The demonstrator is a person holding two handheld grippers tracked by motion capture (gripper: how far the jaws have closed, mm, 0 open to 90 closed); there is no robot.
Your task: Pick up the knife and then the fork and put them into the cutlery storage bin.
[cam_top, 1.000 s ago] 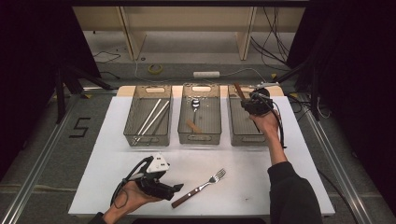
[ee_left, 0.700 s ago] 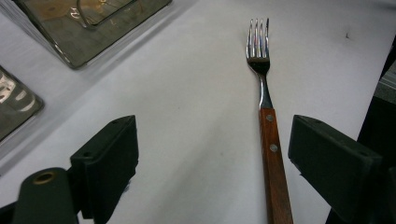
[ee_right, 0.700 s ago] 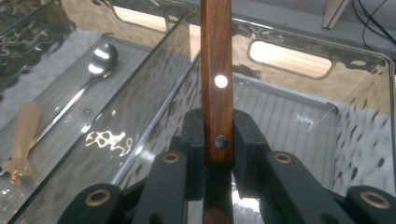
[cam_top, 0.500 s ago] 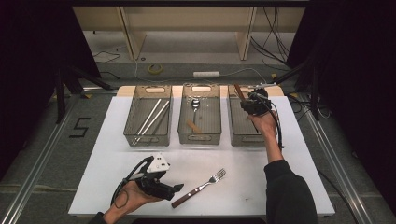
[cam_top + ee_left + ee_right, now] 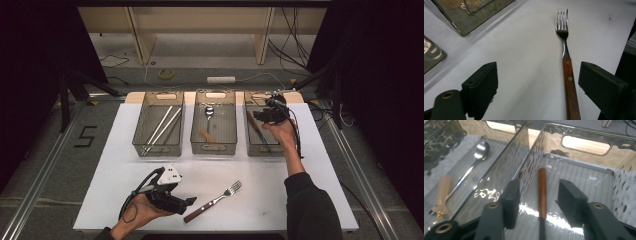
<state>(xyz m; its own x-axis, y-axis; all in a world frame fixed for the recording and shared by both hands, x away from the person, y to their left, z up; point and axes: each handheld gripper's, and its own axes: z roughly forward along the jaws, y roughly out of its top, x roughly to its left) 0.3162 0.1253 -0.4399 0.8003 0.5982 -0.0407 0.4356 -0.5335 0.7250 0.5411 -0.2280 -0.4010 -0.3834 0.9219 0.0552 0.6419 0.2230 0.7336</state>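
My right gripper (image 5: 257, 116) (image 5: 537, 186) hovers over the right wire bin (image 5: 263, 151). Its jaws have just been opening and stand apart. Between them lies a wooden-handled knife (image 5: 542, 192), which neither pad presses. In the high view the knife (image 5: 254, 128) rests slanted inside that bin. Low at the table's front left, my left gripper (image 5: 190, 202) (image 5: 537, 75) is open. A fork with a wooden handle (image 5: 567, 70) (image 5: 214, 200) lies flat on the white table between its jaws, close to the right jaw and untouched.
The left bin (image 5: 142, 148) holds two long metal sticks (image 5: 162, 125). A spoon (image 5: 209, 112) (image 5: 477, 155) with a pale handle lies in the middle bin (image 5: 214, 148). All three bins sit in a row across the table's (image 5: 310, 195) far half.
The knife, earlier tilted up in the right gripper above the bin, now lies down in the bin with the jaws spread around its handle. Neither hand has shifted.
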